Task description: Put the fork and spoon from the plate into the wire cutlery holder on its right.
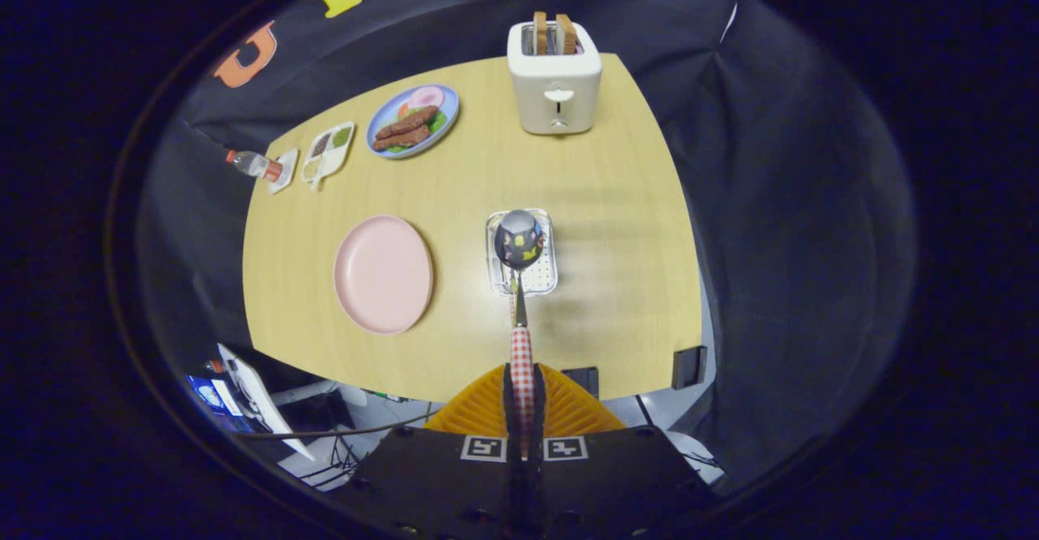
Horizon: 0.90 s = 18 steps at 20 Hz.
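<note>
I look down on a pale wood table point(601, 199) from well above it. My gripper point(523, 390) is shut on the red-checked handle of a spoon point(519, 241). The spoon points forward, and its metal bowl hangs over the wire cutlery holder point(543, 277). The holder stands on the table just right of a pink plate point(381, 274), whose surface is bare. I cannot tell what lies inside the holder, because the spoon bowl covers much of it.
A white toaster point(554, 77) with two slices of bread stands at the table's far edge. At the far left are a blue plate of food point(412, 120), a divided condiment tray point(327, 153) and a small bottle point(253, 165). The table's near edge is below the fingers.
</note>
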### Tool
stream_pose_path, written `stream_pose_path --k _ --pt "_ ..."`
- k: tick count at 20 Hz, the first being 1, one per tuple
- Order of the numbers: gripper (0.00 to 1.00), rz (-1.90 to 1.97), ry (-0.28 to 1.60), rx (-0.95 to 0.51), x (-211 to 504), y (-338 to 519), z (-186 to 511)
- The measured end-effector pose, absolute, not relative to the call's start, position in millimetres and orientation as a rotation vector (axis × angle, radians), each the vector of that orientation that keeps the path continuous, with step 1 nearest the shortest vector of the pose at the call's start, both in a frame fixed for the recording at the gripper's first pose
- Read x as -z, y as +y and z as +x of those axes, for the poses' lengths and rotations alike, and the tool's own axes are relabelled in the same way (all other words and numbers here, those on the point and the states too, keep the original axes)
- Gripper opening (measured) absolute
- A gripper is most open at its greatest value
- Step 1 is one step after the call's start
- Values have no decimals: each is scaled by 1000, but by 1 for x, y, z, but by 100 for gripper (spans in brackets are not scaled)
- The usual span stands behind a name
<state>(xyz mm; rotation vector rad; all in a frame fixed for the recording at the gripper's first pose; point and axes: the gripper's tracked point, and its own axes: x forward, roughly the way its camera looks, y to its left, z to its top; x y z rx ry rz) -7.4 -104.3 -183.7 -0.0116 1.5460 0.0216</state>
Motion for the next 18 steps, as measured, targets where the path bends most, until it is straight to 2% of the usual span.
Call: stream_pose_path --k 11,18 --pt "2 117 1829 20 234 -109 2" --pt "1 125 1866 41 245 -108 15"
